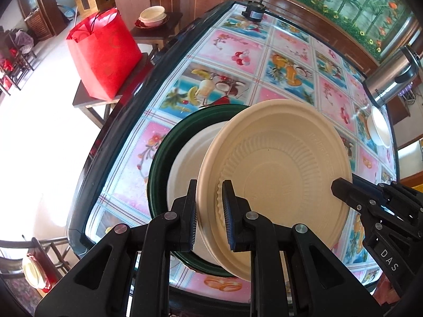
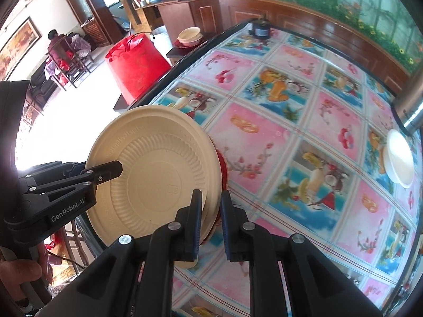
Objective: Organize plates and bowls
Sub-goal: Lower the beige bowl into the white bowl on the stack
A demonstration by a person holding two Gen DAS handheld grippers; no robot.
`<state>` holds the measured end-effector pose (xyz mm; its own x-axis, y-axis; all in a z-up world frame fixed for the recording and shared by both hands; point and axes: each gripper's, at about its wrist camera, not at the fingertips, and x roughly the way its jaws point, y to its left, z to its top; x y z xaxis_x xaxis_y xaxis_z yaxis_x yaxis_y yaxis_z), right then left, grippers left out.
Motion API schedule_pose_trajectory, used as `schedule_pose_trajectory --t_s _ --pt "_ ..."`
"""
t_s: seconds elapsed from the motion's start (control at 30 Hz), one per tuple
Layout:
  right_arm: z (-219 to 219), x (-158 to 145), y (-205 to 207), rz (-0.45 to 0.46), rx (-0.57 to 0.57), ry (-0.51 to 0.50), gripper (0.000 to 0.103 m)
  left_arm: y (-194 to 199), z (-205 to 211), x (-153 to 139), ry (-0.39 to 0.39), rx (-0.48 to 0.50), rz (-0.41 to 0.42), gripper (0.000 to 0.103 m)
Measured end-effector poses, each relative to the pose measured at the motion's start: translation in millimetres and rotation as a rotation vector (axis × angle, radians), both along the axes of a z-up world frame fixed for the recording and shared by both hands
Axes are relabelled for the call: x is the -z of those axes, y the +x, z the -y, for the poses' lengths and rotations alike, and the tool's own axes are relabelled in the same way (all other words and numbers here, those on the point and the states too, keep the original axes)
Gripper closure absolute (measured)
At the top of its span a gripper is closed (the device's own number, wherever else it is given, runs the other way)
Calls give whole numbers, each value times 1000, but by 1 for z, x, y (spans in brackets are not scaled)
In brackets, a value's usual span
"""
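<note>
A cream plate [image 1: 277, 158] [image 2: 153, 169] hangs tilted above the table's near left corner, its ribbed underside facing both cameras. My left gripper [image 1: 210, 185] is shut on its near rim. My right gripper [image 2: 211, 194] is shut on the opposite rim, and its tip [image 1: 341, 187] shows in the left wrist view. Below the held plate a dark green plate [image 1: 158, 158] lies on the table with a white plate [image 1: 190, 153] in it. In the right wrist view a red rim [image 2: 224, 169] peeks out from behind the cream plate.
The table [image 1: 238, 42] [image 2: 290, 132] has a fruit-print cover. A white bowl [image 1: 380, 129] [image 2: 399, 158] and a steel flask [image 1: 391, 79] stand at its right edge, and a small black device [image 1: 253, 10] at the far end. Left of it stand a red bag [image 1: 103, 52] and stacked bowls [image 1: 153, 15].
</note>
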<state>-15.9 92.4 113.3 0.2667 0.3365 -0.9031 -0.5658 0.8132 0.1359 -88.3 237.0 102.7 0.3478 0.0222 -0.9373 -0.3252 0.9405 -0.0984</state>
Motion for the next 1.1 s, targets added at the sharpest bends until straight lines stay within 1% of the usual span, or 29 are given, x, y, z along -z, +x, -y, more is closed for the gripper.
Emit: schedule_pose_trajectory --t_s 0.5,1.03,1.1 --pt "-16 17 2 -25 -15 -19 89 2 -10 18 22 -7 -32 86" --pt "-18 28 6 -50 -19 -32 88 2 -6 17 48 20 -16 86" --pt "-19 29 6 -54 -22 -29 88 1 -8 15 52 17 -11 83"
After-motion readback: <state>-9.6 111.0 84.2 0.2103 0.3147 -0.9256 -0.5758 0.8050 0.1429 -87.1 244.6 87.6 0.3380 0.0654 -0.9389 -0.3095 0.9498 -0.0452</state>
